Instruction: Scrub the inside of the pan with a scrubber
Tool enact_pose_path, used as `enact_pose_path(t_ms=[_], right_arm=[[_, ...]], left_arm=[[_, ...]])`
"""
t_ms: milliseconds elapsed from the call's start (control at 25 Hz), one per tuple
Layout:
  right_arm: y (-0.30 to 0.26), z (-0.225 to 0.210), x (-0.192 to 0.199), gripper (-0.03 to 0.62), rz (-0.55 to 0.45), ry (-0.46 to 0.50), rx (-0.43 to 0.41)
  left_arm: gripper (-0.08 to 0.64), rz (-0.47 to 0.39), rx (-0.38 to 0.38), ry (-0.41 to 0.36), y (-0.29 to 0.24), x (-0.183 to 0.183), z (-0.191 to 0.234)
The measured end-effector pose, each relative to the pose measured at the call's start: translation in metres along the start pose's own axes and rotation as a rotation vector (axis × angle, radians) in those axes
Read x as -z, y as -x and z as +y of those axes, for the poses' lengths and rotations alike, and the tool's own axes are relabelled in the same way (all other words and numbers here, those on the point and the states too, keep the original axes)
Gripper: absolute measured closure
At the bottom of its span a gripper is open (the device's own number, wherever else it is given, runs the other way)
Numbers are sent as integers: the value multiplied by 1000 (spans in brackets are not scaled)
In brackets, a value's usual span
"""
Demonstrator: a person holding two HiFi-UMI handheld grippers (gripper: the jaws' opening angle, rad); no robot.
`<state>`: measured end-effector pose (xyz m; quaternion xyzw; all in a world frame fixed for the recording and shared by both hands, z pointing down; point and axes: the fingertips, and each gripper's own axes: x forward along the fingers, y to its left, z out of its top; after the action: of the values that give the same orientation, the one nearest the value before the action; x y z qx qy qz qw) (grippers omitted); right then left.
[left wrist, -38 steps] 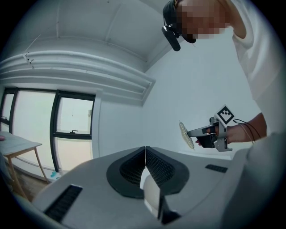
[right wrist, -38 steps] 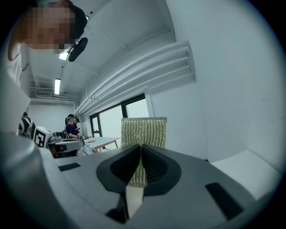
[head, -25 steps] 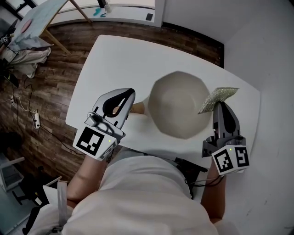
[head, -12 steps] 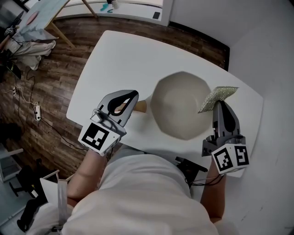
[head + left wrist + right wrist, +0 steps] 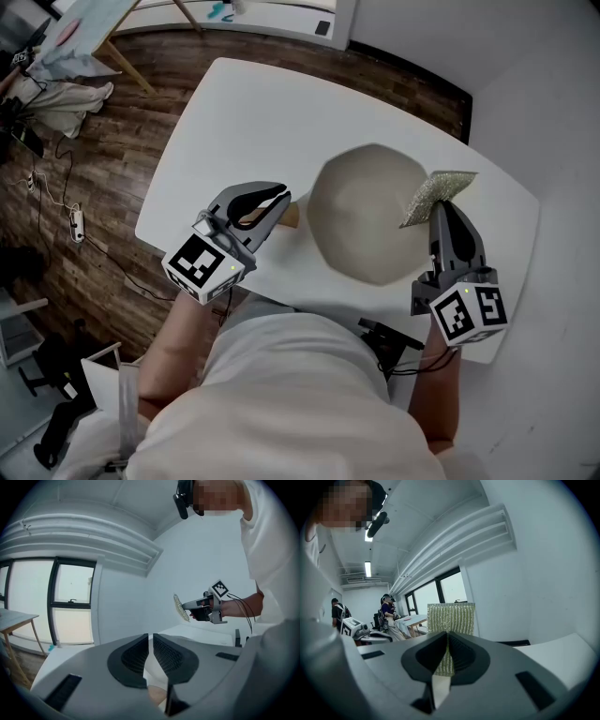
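Since scrubbing tends to shove a pan around, this setup makes sense to me. The pan point(image 5: 361, 216) sits flat on the white worktop point(image 5: 244, 122), and the left gripper point(image 5: 275, 201) is clamped on the wooden handle point(image 5: 290, 215) that sticks out from the pan's left side. Its jaws are squeezed almost together, with the tan handle showing low between them. I read that as an anchoring grip to stop the pan sliding or spinning.

On the opposite side of the pan, the right gripper point(image 5: 437, 211) has its jaws pinched shut on the lower edge of the scrubber point(image 5: 441, 190), a flat, glittery gold-green pad. Most of the pad sticks out past the fingertips, which I guess is the point: you want the free part to meet the pan, not the gripper.

The scrubber hangs over the pan's right rim and doesn't look like it's touching the inside, though I can't be sure from above. The pan's interior looks plain and pale, with no obvious gunk. My guess is that scrubbing hasn't started.
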<state>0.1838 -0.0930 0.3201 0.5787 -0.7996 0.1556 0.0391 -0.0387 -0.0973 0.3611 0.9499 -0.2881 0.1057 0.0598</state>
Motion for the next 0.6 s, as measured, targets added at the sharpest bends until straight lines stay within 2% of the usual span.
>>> enact_pose_path(t_ms=[200,360,600], right_arm=[[-7,-3,8,561,21,2,-11],[-12,-4,13,561,40,2,-17],[-14,-4,18,561,51,-10,-21]], left_arm=[[534,42,81,-13,-8,14,-8],[483,84,115,-41,-14,25,-9],[414,206,210,-95,-26,54,-17]])
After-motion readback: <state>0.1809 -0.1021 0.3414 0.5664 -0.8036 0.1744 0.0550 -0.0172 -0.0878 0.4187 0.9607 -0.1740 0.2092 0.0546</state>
